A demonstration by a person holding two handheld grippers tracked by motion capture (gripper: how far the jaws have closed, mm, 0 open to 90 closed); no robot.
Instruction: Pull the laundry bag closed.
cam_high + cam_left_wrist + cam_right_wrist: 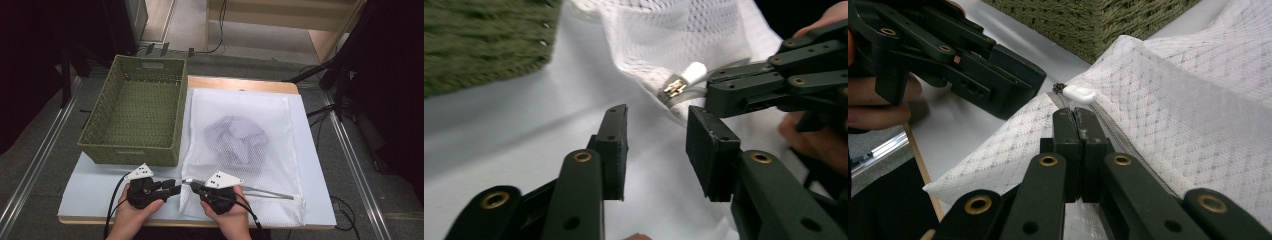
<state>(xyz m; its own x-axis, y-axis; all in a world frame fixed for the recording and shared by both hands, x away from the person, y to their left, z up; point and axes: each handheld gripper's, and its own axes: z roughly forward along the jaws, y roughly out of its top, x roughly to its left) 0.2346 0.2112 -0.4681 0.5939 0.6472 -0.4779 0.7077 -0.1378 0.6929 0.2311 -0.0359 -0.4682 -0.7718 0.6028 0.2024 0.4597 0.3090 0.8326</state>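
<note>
White mesh bag [245,135] lies zipped on the table, right gripper [1079,120] fingers pinching its zipper seam, left gripper [656,145] fingers wide nearby, basket [135,112] empty.

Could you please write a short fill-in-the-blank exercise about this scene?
1. The left hand-held gripper has its jaws ____.
2. The right hand-held gripper is shut on the mesh bag near its ____.
3. The bag lies to the ____ of the green basket in the high view.

Missing words: open; zipper; right
</note>
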